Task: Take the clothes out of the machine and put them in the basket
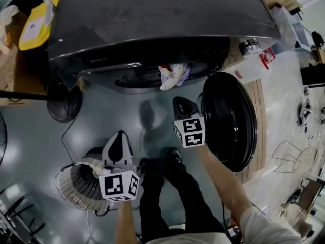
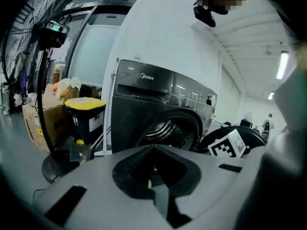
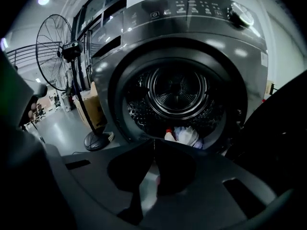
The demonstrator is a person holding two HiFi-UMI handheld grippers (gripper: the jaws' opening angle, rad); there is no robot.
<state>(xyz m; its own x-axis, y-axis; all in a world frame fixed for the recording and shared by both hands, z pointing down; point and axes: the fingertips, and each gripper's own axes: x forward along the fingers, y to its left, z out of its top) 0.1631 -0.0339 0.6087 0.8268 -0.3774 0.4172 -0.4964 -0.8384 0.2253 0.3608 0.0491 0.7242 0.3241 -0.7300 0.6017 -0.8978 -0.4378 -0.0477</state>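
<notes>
While only head view has basket (image 1: 73, 187), drum (image 3: 177, 87) w/ clothes (image 3: 187, 135) — right gripper view.

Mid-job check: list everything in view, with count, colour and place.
washing machine: 1, dark grey, top of head view
door: 1, black, open, right of the drum mouth
clothes: 1 bundle, white, at the drum mouth
basket: 1, pale ribbed, floor, lower left
standing fan: 1, black, left of machine
bin: 1, yellow lid, far left
cardboard box: 1, brown, beside bin
shoes: 2, black, bottom centre
left gripper: 1, white, jaws together, empty
right gripper: 1, white, jaws together, empty
</notes>
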